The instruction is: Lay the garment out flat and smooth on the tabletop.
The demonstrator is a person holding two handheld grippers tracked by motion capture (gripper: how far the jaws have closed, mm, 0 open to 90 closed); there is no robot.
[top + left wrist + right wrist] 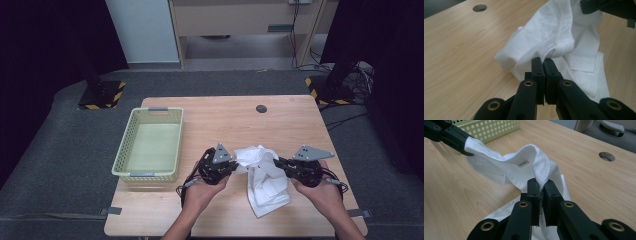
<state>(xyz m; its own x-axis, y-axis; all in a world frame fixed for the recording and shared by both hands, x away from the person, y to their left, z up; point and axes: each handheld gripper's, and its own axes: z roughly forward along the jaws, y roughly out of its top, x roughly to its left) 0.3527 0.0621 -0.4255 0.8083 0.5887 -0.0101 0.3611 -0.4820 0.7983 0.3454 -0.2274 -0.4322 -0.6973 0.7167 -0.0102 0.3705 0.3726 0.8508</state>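
both tools, left tool (543,61) and right tool (542,182), clamp the white garment (262,172); right gripper view reveals its label (523,164).

Garment tag: a small white label (523,164) sewn inside the collar of the white shirt (506,167) carries dark print, perhaps one short word, too blurred to read.
Other text: none legible.

A pale green perforated basket (150,145) is sitting at nine o'clock on the wooden desk (225,120), with a round cable hole (261,108) lying toward one o'clock. Yellow-and-black striped stand bases (102,95) are resting on the grey floor (55,150) beyond.
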